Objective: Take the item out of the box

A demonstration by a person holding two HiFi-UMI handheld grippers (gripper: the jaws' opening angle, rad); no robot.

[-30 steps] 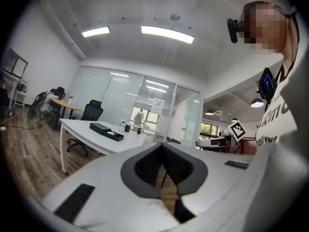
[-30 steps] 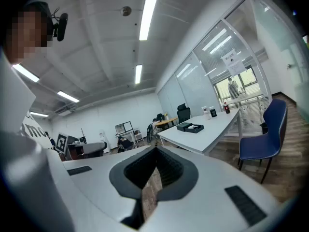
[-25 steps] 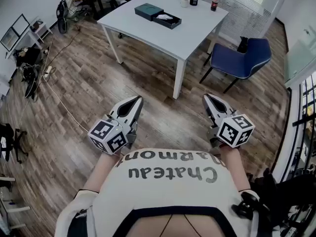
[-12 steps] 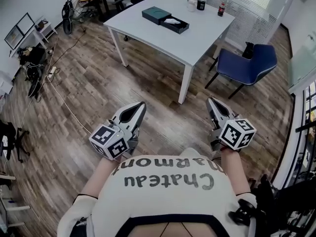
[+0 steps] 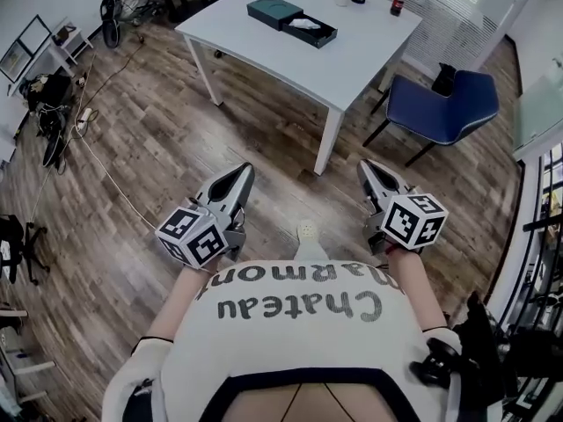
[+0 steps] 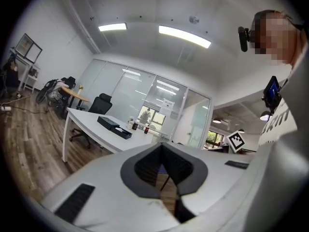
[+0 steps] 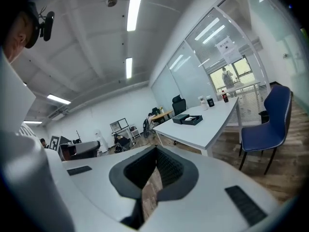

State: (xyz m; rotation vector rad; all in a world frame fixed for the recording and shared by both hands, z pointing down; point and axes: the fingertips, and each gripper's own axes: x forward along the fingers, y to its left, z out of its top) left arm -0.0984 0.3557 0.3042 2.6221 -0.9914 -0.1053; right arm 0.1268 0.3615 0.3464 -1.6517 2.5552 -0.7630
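Shoe [image 5: 306, 231] newly forward; box [image 5: 310, 32] on table [image 5: 352, 60] well ahead, chair [image 5: 449, 108] beside

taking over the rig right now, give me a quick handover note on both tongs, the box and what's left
Left tongs: shut, nothing in them, held low in front of the body over the wood floor.
Right tongs: shut, nothing in them, level with the left pair.
Box: open on the white table, well ahead of both tongs. Its dark lid lies right beside it.
Item: pale, lying inside the open box.
Done: lid is off.
Left: get to the table, open one pair of tongs, grip the item and lift it out.
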